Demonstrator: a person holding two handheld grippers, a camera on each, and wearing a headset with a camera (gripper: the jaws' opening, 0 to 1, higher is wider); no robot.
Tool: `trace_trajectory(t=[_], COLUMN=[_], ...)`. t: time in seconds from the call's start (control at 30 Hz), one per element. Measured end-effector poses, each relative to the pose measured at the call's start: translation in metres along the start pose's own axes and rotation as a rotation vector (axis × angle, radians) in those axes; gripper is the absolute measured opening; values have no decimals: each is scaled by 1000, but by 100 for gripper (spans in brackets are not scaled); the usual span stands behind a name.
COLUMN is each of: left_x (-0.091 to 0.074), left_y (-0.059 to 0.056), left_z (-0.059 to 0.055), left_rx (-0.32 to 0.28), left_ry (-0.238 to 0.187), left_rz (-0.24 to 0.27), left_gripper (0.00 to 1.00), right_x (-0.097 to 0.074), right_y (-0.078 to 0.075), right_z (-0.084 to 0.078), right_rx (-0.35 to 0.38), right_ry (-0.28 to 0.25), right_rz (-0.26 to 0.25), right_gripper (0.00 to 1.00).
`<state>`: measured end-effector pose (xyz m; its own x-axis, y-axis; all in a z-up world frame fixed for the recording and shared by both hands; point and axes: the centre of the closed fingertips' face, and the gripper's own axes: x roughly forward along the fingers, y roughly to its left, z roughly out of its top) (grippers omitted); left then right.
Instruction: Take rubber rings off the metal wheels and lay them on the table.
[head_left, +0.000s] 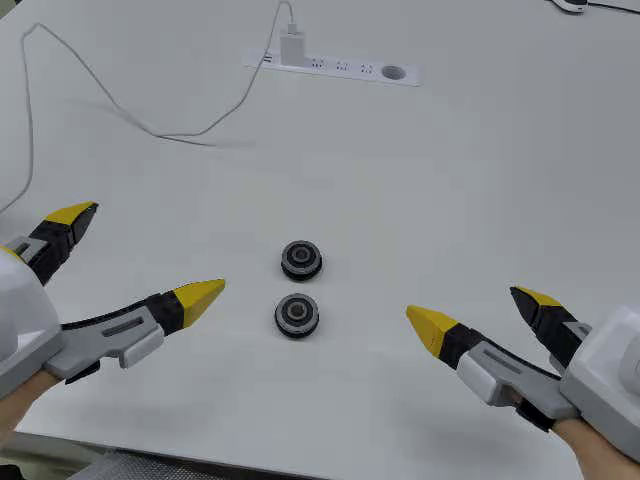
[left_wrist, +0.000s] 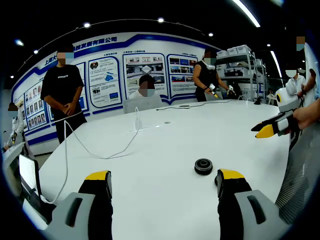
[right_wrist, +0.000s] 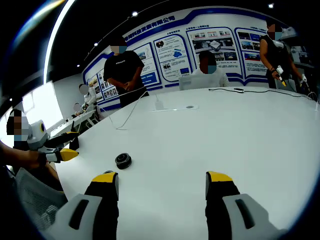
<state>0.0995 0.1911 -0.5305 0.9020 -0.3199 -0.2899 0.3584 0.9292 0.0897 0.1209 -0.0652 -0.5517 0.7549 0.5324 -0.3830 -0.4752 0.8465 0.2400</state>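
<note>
Two small metal wheels with black rubber rings lie flat on the white table (head_left: 480, 170), one (head_left: 301, 259) just behind the other (head_left: 297, 315). My left gripper (head_left: 140, 255) hovers to their left, open, with nothing between its yellow-tipped fingers. To the right of the wheels my right gripper (head_left: 482, 312) is open and empty too. In the left gripper view a wheel (left_wrist: 203, 166) sits ahead and right of the open gripper (left_wrist: 164, 176). In the right gripper view a wheel (right_wrist: 123, 160) lies ahead and left of the open gripper (right_wrist: 162, 177).
A white power strip (head_left: 335, 67) with a plugged charger lies at the back of the table, and a white cable (head_left: 120, 105) trails from it to the left. Several people (left_wrist: 62, 95) stand or sit beyond the table's far edge.
</note>
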Motion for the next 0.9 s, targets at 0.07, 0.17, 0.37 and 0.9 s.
trace_trajectory(t=[0.07, 0.17, 0.37, 0.9], left_x=[6, 13, 26, 37], left_y=[-9, -22, -44, -86], left_z=[-1, -3, -2, -20], left_rx=[27, 65, 125, 218], left_ry=[11, 35, 42, 94], left_rz=[-46, -123, -237, -457], left_gripper=[87, 82, 75, 50], right_x=[3, 8, 15, 20], right_y=[4, 12, 24, 45], right_z=[4, 8, 10, -1], right_rx=[18, 54, 81, 143], right_ry=[-4, -11, -10, 28], right_rz=[15, 45, 81, 147], right_gripper=[70, 69, 67, 60])
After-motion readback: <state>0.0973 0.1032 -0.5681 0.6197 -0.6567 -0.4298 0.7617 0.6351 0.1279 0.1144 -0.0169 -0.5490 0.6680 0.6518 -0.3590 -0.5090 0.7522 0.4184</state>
